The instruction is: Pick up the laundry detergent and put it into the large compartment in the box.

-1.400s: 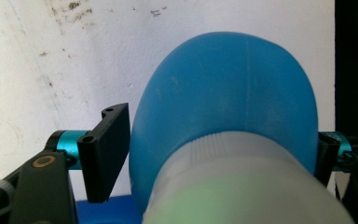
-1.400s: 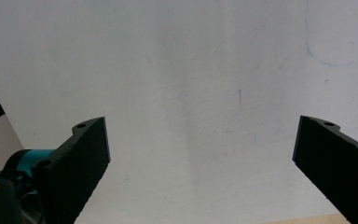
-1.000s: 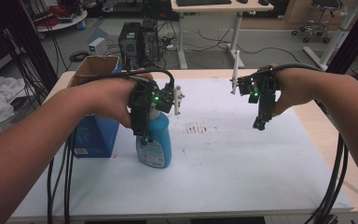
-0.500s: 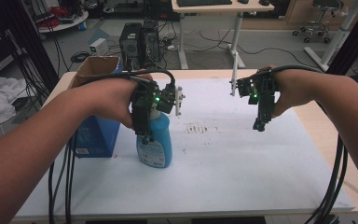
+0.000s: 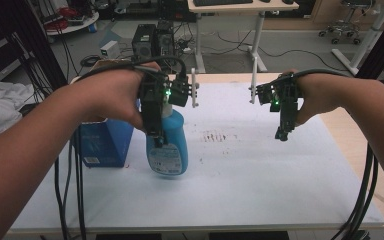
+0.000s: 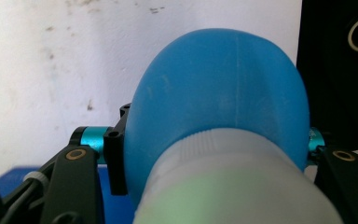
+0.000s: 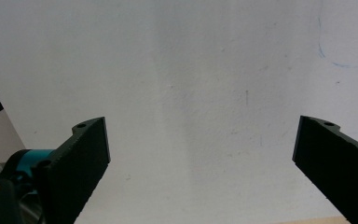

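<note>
White table point(image 5: 260, 185) is stretching wide while the left gripper point(image 5: 156, 131) is pinching the blue bottle point(image 5: 169, 150) standing tall at nine o'clock from the spread-open, empty right gripper point(image 5: 283, 133).

The left tool point(image 5: 156, 142) pointed downward from the left hand point(image 5: 111, 97), its jaws having just closed, clamped on what sat between them. The right tool point(image 5: 281, 134) hung downward from the right hand point(image 5: 307, 97), jaws spread wide with nothing between them.
</note>
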`<state>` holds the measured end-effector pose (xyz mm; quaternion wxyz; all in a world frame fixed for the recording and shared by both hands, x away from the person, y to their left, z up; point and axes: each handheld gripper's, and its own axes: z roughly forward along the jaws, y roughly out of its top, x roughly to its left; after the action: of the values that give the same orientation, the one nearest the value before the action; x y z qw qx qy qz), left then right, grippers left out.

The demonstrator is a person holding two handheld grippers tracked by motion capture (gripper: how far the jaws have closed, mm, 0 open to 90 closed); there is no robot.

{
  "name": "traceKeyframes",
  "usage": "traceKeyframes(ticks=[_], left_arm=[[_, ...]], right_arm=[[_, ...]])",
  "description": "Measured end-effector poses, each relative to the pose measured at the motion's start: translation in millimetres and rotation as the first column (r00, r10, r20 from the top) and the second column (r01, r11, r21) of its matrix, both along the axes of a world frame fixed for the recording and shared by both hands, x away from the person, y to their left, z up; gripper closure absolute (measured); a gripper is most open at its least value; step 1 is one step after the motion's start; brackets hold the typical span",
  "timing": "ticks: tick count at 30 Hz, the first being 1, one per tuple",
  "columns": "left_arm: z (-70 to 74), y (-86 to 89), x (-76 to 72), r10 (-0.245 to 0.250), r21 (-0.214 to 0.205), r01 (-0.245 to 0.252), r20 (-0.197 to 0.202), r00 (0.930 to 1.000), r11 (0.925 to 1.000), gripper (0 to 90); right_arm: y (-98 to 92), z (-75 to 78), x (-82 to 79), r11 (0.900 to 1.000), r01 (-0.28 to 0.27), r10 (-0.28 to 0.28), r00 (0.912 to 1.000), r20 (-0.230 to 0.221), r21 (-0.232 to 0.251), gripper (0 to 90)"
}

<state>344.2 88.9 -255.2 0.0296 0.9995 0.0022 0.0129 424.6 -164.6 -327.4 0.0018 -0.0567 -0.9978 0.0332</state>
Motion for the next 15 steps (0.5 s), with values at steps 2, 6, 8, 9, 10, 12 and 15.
traceKeyframes(ticks=[2, 6, 8, 9, 10, 12, 15], left_arm=[[14.3, 1.0, -1.1, 0.043, -0.001, -0.043, 0.001, 0.9991, 0.9991, 38.0], [34.4, 3.5, 3.2, 0.099, -0.001, -0.099, -0.022, 0.9948, 0.9951, 37.9], [47.4, 6.8, 6.3, 0.137, -0.005, -0.137, -0.036, 0.9899, 0.9905, 37.9], [61.2, 11.1, 9.5, 0.171, -0.008, -0.171, -0.043, 0.9843, 0.9852, 38.0], [68.0, 13.6, 10.8, 0.189, -0.012, -0.190, -0.044, 0.9809, 0.9817, 38.0], [81.9, 19.6, 13.8, 0.236, -0.017, -0.237, -0.046, 0.9706, 0.9713, 38.0], [93.1, 24.1, 15.7, 0.268, -0.015, -0.269, -0.039, 0.9626, 0.9631, 38.0]], right_arm=[[0.1, 0.0, -0.1, 1.0000, 0.000, 0.000, 1.0000, 0.001, 0.000, 2.7], [1.1, -0.9, -0.1, 1.0000, -0.003, 0.003, 1.0000, -0.001, -0.004, 2.8], [2.8, -0.6, -0.3, 1.0000, -0.008, 0.008, 1.0000, 0.000, -0.003, 2.7], [3.4, -0.8, -0.8, 1.0000, -0.003, 0.003, 1.0000, 0.002, 0.004, 2.7], [3.8, -0.6, -0.9, 1.0000, -0.006, 0.006, 1.0000, 0.004, 0.004, 2.8], [4.5, -0.6, -1.3, 1.0000, -0.007, 0.007, 1.0000, 0.002, 0.005, 2.8], [5.3, -0.9, -1.6, 0.9999, -0.009, 0.009, 1.0000, 0.003, 0.006, 2.7]])
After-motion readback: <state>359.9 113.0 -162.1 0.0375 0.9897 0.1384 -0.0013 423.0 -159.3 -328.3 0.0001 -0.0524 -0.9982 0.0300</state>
